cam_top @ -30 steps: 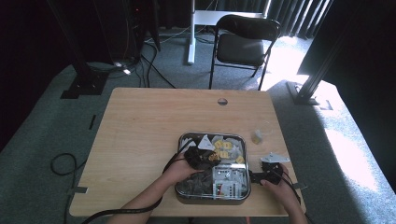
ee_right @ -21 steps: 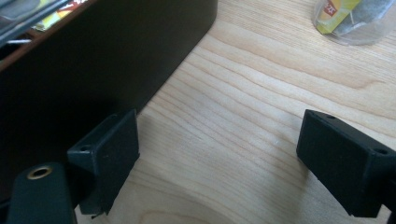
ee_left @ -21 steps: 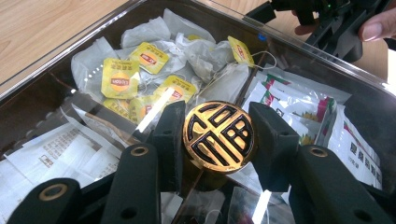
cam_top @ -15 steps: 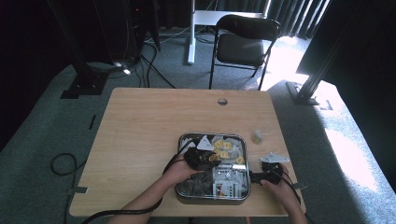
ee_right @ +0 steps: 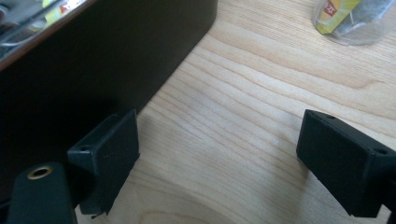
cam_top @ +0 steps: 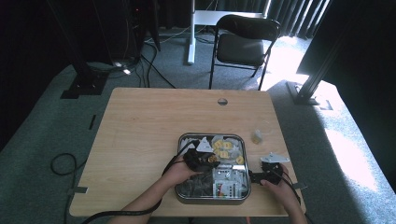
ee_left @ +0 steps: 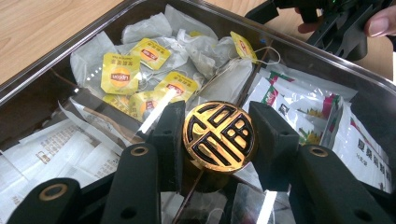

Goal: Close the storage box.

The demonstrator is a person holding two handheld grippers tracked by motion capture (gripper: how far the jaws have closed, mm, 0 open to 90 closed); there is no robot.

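Gold-and-black round lid (ee_left: 218, 136) is clamped flat-face-up by left gripper (ee_left: 219, 140) fingers over tray (cam_top: 180, 196) on wooden tabletop (cam_top: 140, 126); right gripper (ee_right: 219, 158) fingers are held apart.

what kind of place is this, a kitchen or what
Probably a recording studio or lab corner, not a kitchen: black curtains ring a lone wooden table, cables trail over grey carpet, and a folding chair stands behind.

Gold round lid (ee_left: 218, 136) with black ornamental pattern, between black left gripper (ee_left: 219, 140) jaws. Yellow tags with red logo on white tea bags (ee_left: 154, 60). White sachets (ee_left: 308, 112) printed red, green and yellow. Silver-grey metal tray (cam_top: 180, 196). Pale wood-grain worktop (cam_top: 140, 126). Black right gripper (ee_right: 219, 154).
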